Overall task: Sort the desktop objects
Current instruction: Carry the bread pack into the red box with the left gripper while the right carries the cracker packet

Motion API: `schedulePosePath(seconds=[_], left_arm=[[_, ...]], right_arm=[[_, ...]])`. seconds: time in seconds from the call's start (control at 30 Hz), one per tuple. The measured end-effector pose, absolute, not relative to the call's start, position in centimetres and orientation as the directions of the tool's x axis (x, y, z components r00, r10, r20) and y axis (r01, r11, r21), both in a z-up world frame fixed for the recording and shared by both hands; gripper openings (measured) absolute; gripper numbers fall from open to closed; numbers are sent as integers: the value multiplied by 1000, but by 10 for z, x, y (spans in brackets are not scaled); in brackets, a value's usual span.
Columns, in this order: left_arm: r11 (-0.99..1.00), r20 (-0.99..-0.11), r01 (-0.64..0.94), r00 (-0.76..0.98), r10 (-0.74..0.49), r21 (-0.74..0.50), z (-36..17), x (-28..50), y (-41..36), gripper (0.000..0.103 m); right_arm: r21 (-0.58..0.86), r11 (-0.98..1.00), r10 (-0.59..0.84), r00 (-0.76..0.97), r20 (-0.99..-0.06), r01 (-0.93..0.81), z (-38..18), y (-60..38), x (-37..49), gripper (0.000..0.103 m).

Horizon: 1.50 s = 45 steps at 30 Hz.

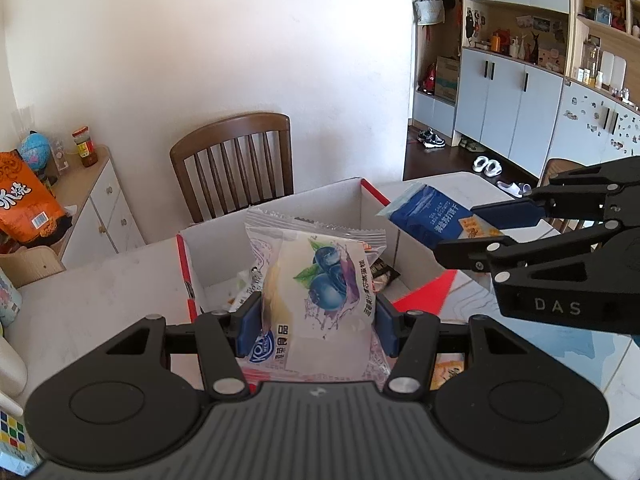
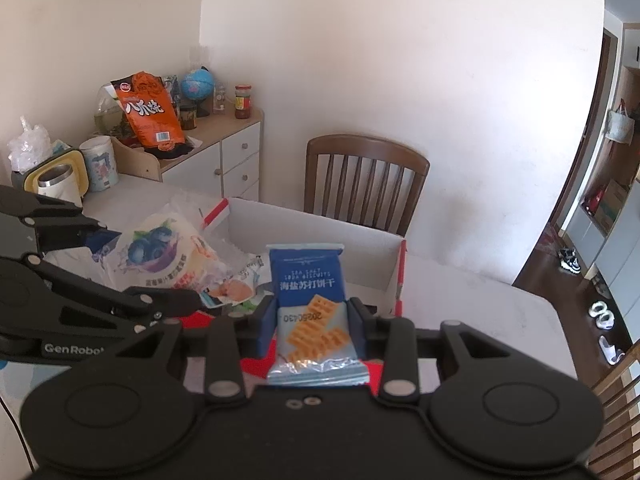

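My left gripper (image 1: pixel 316 320) is shut on a white blueberry snack packet (image 1: pixel 320 280) and holds it upright above the near edge of an open white cardboard box (image 1: pixel 320 208) with red flaps. My right gripper (image 2: pixel 314 320) is shut on a blue cracker packet (image 2: pixel 310 300), also held over the box (image 2: pixel 320 228). In the left wrist view the right gripper (image 1: pixel 476 232) comes in from the right with the blue packet (image 1: pixel 432 216). In the right wrist view the left gripper (image 2: pixel 152 268) is at the left with the blueberry packet (image 2: pixel 164 256). Several snack wrappers (image 2: pixel 236 288) lie inside the box.
A brown wooden chair (image 1: pixel 236 160) stands behind the box against the white wall. A white side cabinet (image 2: pixel 224 152) at the left carries an orange snack bag (image 2: pixel 148 116), a globe and jars. A mug and a kettle (image 2: pixel 56 180) stand on the table's left end.
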<state>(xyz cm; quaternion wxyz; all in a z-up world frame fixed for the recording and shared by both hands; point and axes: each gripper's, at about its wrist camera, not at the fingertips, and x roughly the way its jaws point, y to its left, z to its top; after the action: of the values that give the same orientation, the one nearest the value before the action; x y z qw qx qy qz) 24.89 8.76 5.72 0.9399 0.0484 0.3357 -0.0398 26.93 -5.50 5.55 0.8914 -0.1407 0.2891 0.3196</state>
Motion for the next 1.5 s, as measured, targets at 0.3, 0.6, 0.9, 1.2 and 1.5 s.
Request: schedulePosePath(seconds=[0.3,0.6,0.9,1.2,1.5], left_arm=[[993,-654,105,756,-43,56,48,277,104,56],[993,-674,105,738,-43,50,35,307,116,56],[993,-691,100,723,-28,65,20,336,117,56],[993,-720,92,694,-14,69,-1,367,118,56],[993,-757,96,653,-10,69,-23,392,118,56]], right_arm=[[-58,774,464,626,-627,-631,46,-39,294,37],[-78,778,441,631,-638,-623,37,-23,316,37],[-91,792,406,632,-660,-604,22,-11,342,37],[-61,813,381,609,-696,-579,1,-4,370,37],[-65,823,343,585,-735,-564,-21,5,392,37]])
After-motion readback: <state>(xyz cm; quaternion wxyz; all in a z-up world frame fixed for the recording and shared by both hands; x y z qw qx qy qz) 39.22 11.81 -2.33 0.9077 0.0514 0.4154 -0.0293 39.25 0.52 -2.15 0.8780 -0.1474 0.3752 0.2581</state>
